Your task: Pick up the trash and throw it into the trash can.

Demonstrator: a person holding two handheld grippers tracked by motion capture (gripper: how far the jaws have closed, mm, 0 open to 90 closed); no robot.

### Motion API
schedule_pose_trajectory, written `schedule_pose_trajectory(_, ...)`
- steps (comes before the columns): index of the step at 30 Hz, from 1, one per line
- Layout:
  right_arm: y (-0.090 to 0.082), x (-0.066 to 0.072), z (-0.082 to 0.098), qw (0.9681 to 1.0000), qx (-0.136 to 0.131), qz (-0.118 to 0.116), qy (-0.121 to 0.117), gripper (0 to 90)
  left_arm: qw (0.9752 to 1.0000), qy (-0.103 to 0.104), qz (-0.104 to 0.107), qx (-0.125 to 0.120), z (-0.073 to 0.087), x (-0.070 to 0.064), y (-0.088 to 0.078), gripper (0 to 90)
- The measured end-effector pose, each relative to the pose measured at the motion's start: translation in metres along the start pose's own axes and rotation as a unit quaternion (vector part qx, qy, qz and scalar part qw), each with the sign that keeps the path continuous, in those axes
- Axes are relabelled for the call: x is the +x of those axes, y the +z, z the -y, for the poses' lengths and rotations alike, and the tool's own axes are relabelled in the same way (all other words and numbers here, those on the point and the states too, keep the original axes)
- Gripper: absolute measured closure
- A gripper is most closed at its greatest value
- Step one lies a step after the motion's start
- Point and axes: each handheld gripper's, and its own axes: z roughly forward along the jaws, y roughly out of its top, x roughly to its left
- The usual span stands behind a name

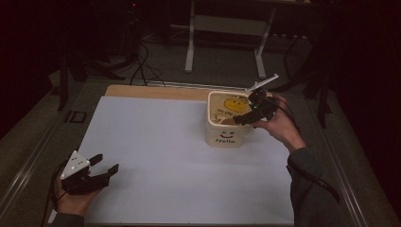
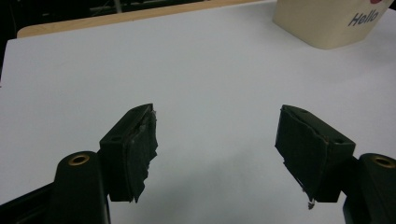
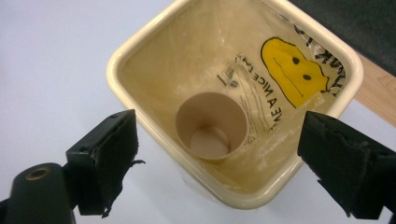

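Right now the right gripper (image 1: pixel 239 120) hangs just over the cream plastic bin with a smiley face and the word Hello (image 1: pixel 226 137). Its jaws stand wide apart and hold nothing. Straight below them, in the right gripper view, a small tan paper cup (image 3: pixel 211 126) stands upright inside the bin, mouth up, near the bin's six o'clock wall. So the cup lies right ahead of the open jaws, between them and a bit lower. A clear plastic bag with a yellow face printed on it (image 3: pixel 292 67) lines the bin (image 3: pixel 122 51) and may get in the way.

On the table, the bin sits at about two o'clock. The left gripper (image 1: pixel 105 165) rests far off at eight o'clock on the white table top (image 1: pixel 156 156), also open and empty. The right hand is much nearer.
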Motion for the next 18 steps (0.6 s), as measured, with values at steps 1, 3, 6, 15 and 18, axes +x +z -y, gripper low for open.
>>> schedule_pose_trajectory(1, 0.0, 0.001, 0.003, 1.0, -0.007, 0.001, -0.001, 11.7, 1.0, 0.0, -0.001, 0.001, 0.0, 0.0, 0.0, 29.3)
schedule_pose_trajectory(3, 0.001, 0.003, 0.008, 0.9998, -0.021, 0.002, 0.001, 11.7, 1.0, 0.0, -0.001, 0.001, 0.0, 0.0, 0.0, 29.3)
schedule_pose_trajectory(6, 0.002, 0.005, 0.015, 0.9994, -0.035, 0.004, 0.003, 11.8, 1.0, 0.0, -0.002, 0.0, 0.0, 0.0, -0.001, 29.2)
schedule_pose_trajectory(15, 0.0, 0.014, 0.044, 0.9934, -0.113, 0.012, 0.01, 11.9, 1.0, 0.0, -0.003, -0.001, 0.0, 0.001, -0.002, 29.2)
schedule_pose_trajectory(18, -0.002, 0.019, 0.054, 0.9894, -0.144, 0.013, 0.014, 11.9, 1.0, 0.0, -0.003, -0.001, 0.0, 0.001, -0.001, 29.2)
